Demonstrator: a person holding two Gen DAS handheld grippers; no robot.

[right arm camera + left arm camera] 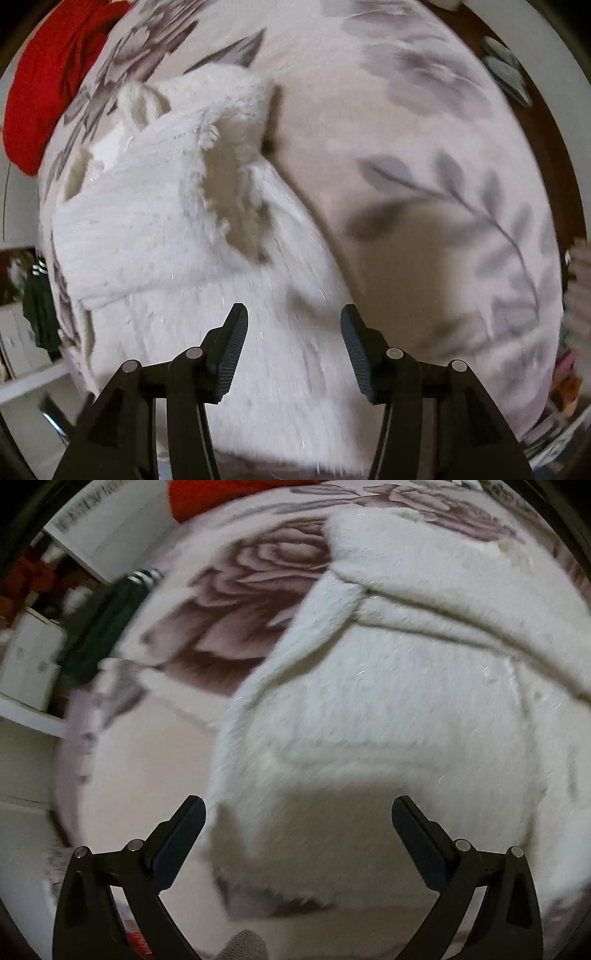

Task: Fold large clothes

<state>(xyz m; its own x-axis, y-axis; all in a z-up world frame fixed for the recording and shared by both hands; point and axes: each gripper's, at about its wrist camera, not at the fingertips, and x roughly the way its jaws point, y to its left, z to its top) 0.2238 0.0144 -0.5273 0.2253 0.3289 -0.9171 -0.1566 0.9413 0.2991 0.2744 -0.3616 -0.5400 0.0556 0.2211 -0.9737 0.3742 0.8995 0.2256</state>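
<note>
White sweater [388, 709] lies on the bed [424, 147], long axis running away from both tools. Left tool [298, 814] and right tool [294, 323] hover gaping, empty, above its near hem.

Dim, motion-blurred fisheye views, perhaps overhead-lit, dark corners.

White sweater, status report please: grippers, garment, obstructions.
Left gripper open, right gripper open, both empty. White sweater partly folded on floral blanket. Red garment at the edge, not obstructing.
</note>
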